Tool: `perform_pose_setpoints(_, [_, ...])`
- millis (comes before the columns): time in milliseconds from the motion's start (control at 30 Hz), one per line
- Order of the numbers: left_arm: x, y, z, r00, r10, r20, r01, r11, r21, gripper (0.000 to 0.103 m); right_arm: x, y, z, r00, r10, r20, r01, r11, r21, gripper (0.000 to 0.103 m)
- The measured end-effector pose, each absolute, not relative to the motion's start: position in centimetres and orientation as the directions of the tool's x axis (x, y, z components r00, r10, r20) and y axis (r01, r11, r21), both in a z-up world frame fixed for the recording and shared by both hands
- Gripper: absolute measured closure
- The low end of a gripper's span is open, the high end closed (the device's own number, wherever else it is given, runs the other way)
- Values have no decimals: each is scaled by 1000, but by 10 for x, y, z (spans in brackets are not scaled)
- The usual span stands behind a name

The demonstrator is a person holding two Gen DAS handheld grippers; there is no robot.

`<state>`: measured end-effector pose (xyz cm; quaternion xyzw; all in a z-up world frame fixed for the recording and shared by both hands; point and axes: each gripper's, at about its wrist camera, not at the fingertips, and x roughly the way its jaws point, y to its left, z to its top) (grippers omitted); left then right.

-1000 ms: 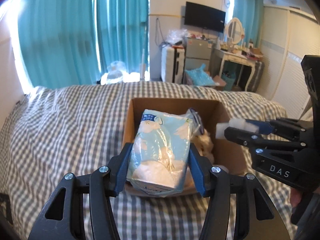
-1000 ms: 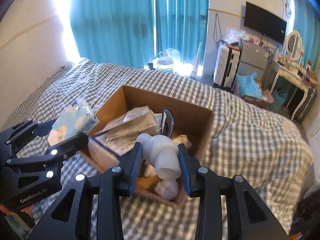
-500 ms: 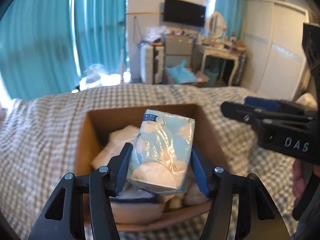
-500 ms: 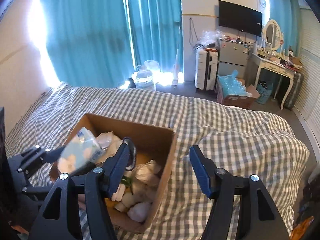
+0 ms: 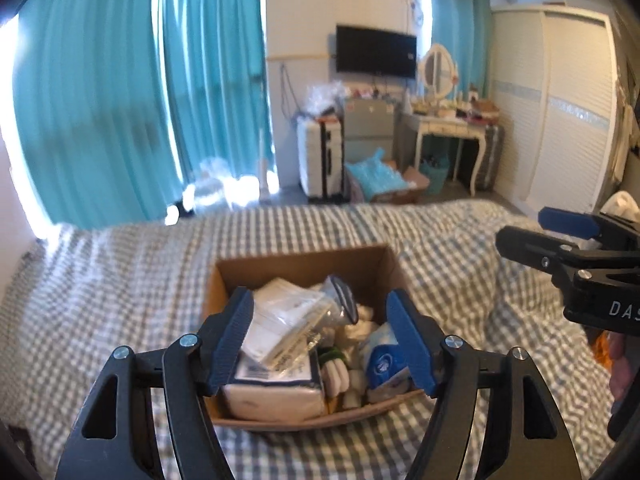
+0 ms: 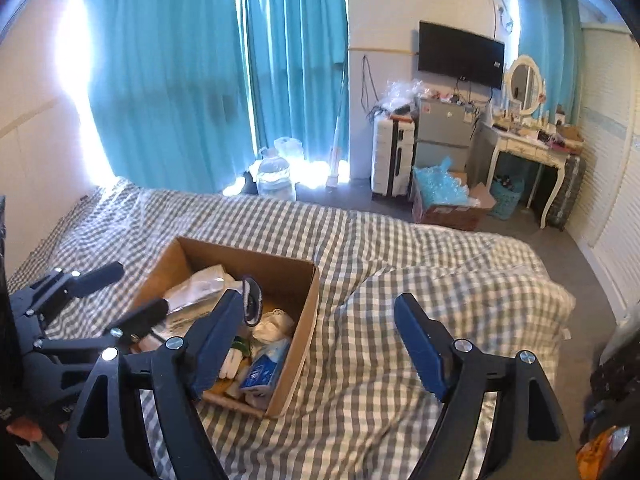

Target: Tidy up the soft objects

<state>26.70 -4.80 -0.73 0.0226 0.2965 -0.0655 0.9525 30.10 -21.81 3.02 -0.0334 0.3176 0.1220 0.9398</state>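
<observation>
Dropped from the left gripper (image 5: 320, 342), the tissue pack (image 5: 385, 362) lies in the box (image 5: 304, 264); both grippers' jaws gape empty; next, fetch another soft item.

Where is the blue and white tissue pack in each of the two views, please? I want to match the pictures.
Left wrist view: the tissue pack lies in the box's near right corner, beside the left gripper's right finger.
Right wrist view: the tissue pack lies at the box's near end, low and left of centre.
Shared landmark: the cardboard box.
</observation>
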Motion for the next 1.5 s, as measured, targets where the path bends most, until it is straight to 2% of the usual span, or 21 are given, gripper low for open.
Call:
perform_pose_setpoints(267, [171, -31, 84, 932, -57, -358, 84, 995, 58, 32, 212, -212, 119, 855, 186, -484, -239, 970, -49, 24])
perform_pose_setpoints(300, [156, -27, 95, 944, -53, -327, 76, 996, 56, 29, 204, -211, 128, 862, 188, -471, -240, 969, -53, 19])
perform_pose_setpoints(333, [145, -24, 102, 950, -52, -307, 72, 996, 54, 19, 189, -209, 139, 874, 189, -447, -239, 969, -57, 14])
perform_pose_setpoints(367, [133, -21, 109, 957, -49, -285, 66, 996, 52, 17, 180, -208, 145, 882, 192, -429, -239, 969, -57, 13])
perform_pose_setpoints(433, [111, -13, 119, 973, -36, -228, 46, 998, 38, 16, 160, -206, 158, 894, 206, -398, -245, 968, -51, 3])
perform_pose_setpoints(500, [101, -8, 123, 978, -31, -206, 40, 998, 44, 16, 144, -202, 163, 895, 228, -383, -264, 964, -43, 0])
perform_pose_setpoints(600, [96, -3, 122, 978, -18, -206, 32, 997, 68, 16, 126, -196, 161, 902, 227, -367, -262, 964, -48, 0])
perform_pose_setpoints(700, [92, 4, 110, 978, -45, -205, 53, 998, 38, 16, 111, -193, 151, 918, 216, -333, -240, 970, -31, 0])
perform_pose_setpoints(800, [87, 15, 82, 983, -45, -177, 48, 999, 15, 16, 101, -195, 126, 931, 203, -303, -203, 979, 32, 0])
perform_pose_setpoints(933, [87, 28, 32, 978, -44, -203, 33, 998, -56, 16, 99, -193, 78, 947, 179, -268, -166, 984, 70, 0])
perform_pose_setpoints(1067, [98, 29, -2, 966, -21, -259, 15, 1000, -25, 16, 109, -184, 35, 936, 160, -315, -152, 987, 49, 0])
perform_pose_setpoints(1167, [99, 32, -13, 961, -49, -272, 37, 998, -47, 16, 119, -181, 12, 922, 164, -350, -154, 987, 56, 0])
perform_pose_setpoints(1333, [102, 34, -23, 955, -27, -295, 19, 999, -30, 16, 130, -183, -1, 907, 165, -387, -152, 986, 63, 0])
perform_pose_setpoints(1500, [104, 38, -32, 946, -32, -324, 13, 998, -62, 16, 129, -185, -5, 905, 161, -393, -147, 987, 67, 0])
